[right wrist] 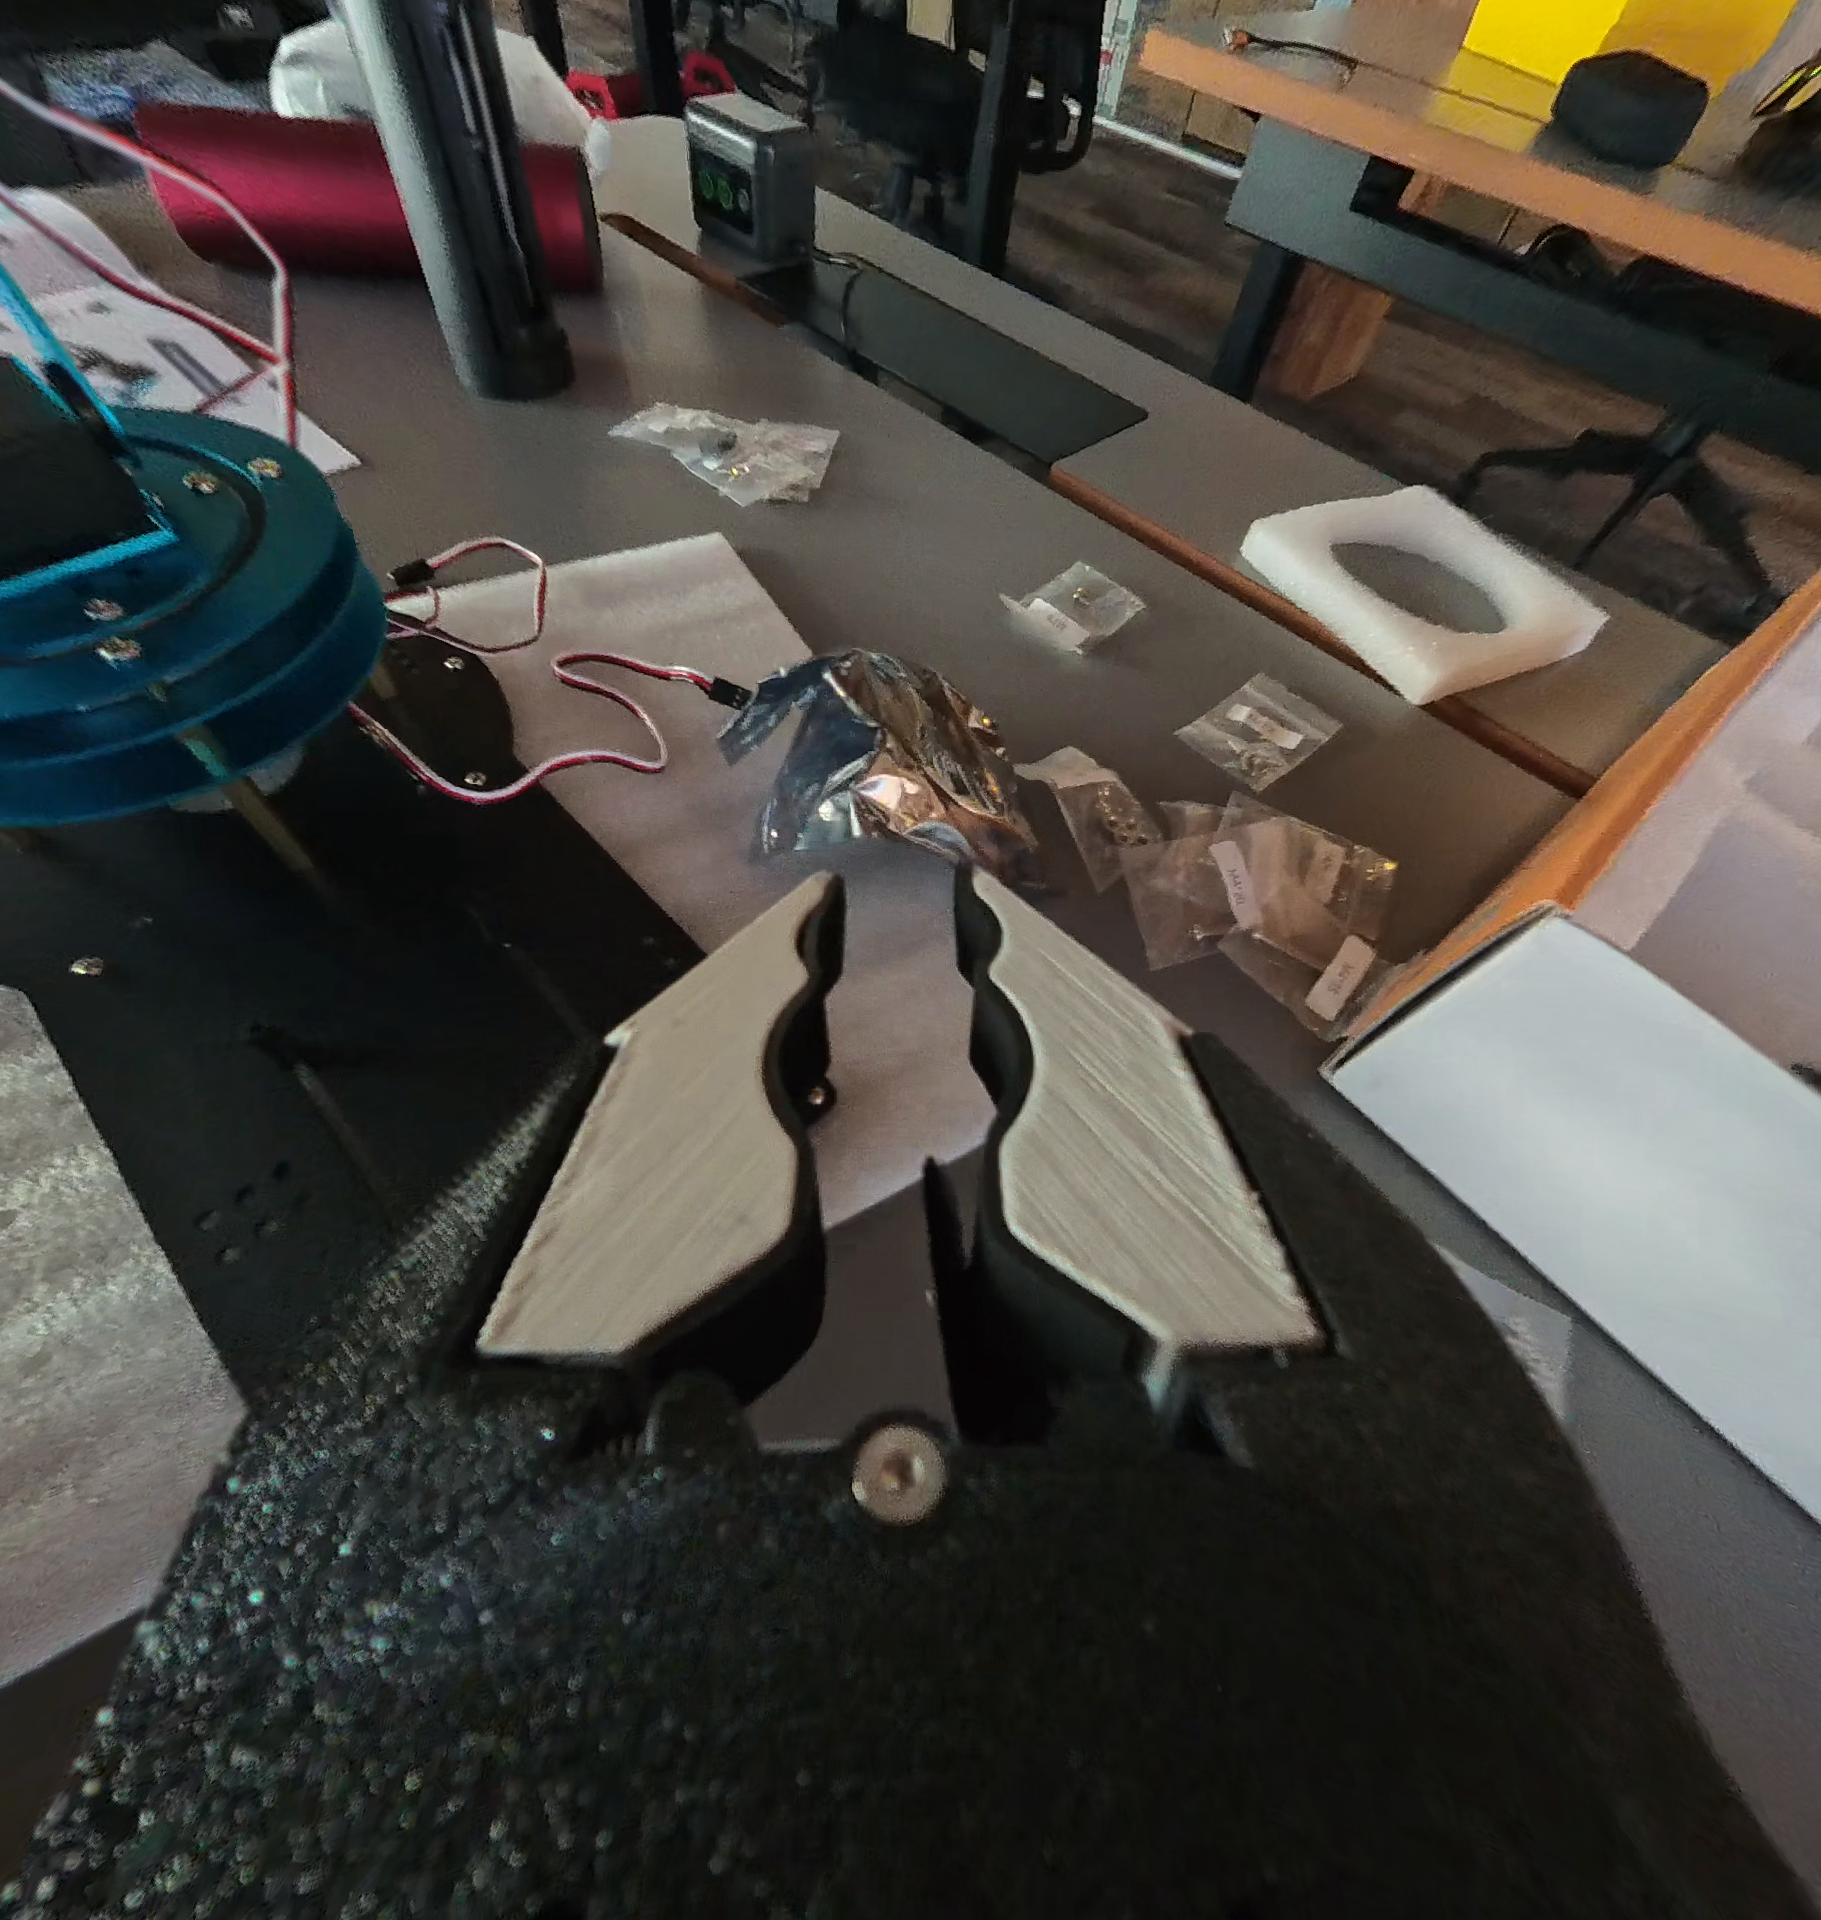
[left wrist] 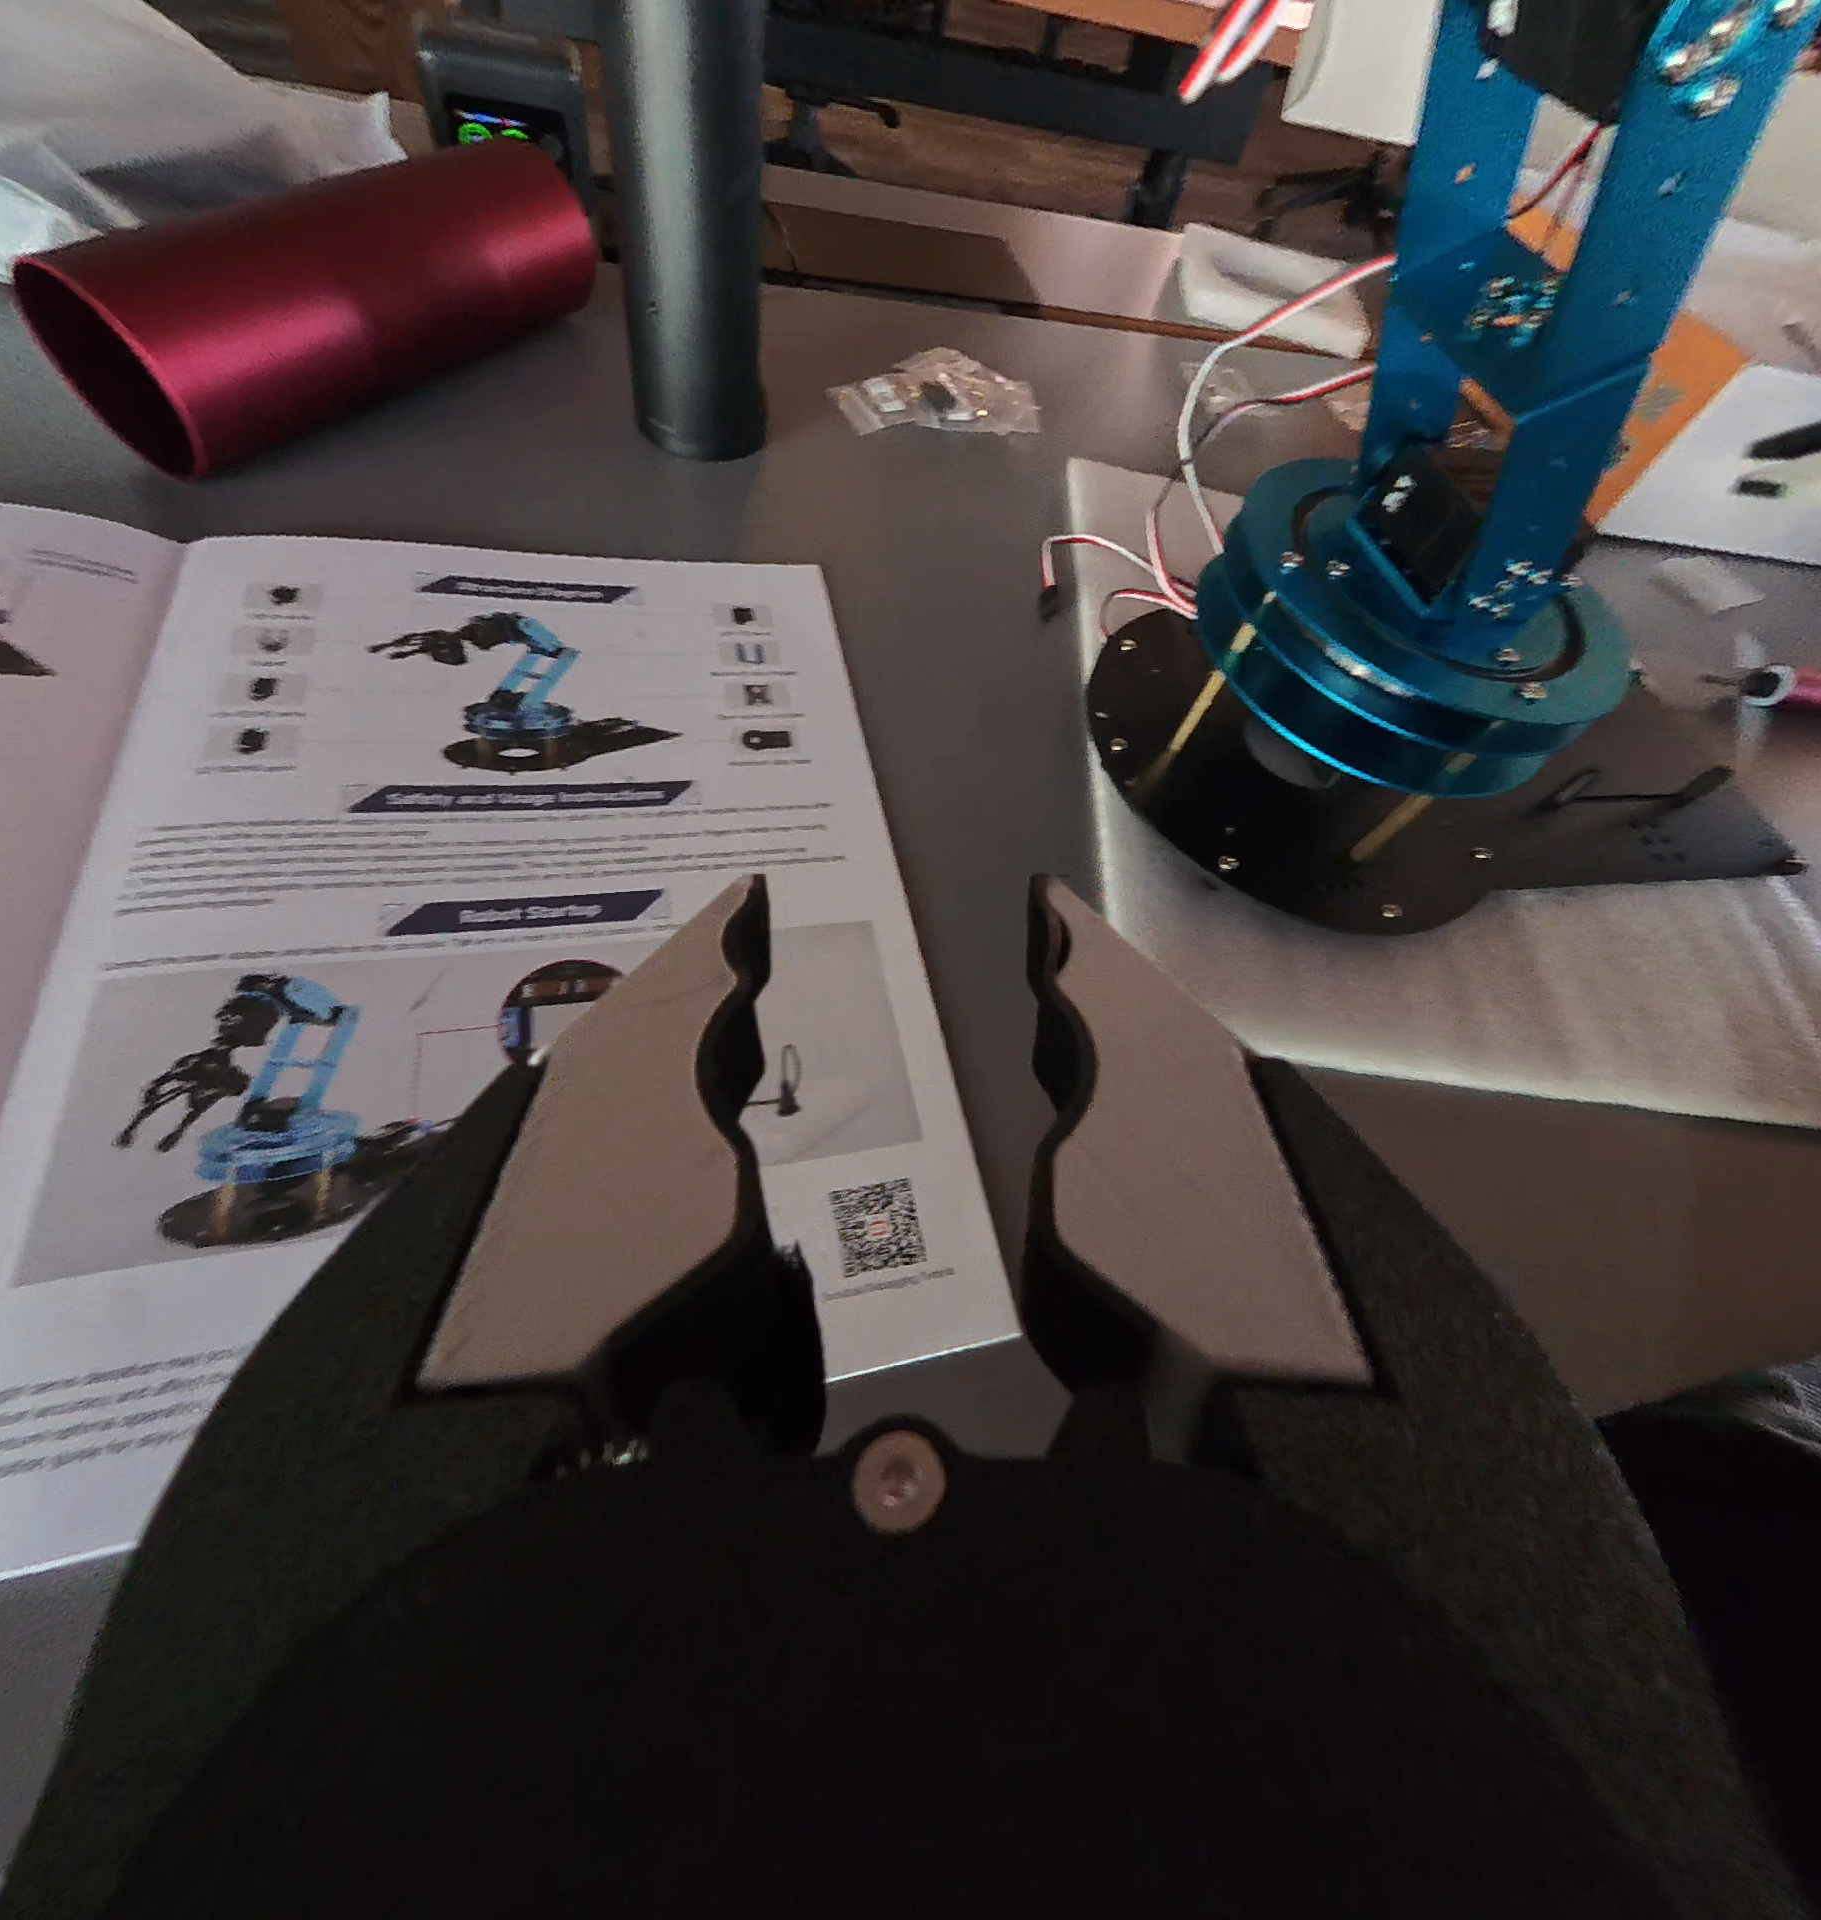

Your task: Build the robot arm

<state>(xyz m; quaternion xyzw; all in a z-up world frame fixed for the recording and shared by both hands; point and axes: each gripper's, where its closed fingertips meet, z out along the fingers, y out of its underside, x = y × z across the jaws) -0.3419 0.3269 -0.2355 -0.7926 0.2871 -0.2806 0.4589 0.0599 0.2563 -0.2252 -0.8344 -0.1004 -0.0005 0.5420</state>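
— Grey worktop point(left wrist: 937, 644) under both claws?
— Yes. My left claw point(left wrist: 898, 896) hangs open and empty over the booklet's point(left wrist: 490, 883) edge; the blue arm kit point(left wrist: 1405, 665) stands right of it.
— The right?
— My right claw point(right wrist: 898, 885) is parted, empty, near crumpled foil point(right wrist: 875, 758).

Blue robot arm point(left wrist: 1508, 343) cut off above, booklet point(left wrist: 449, 935) print blurred, bag point(right wrist: 1270, 894) contents indiscernible.
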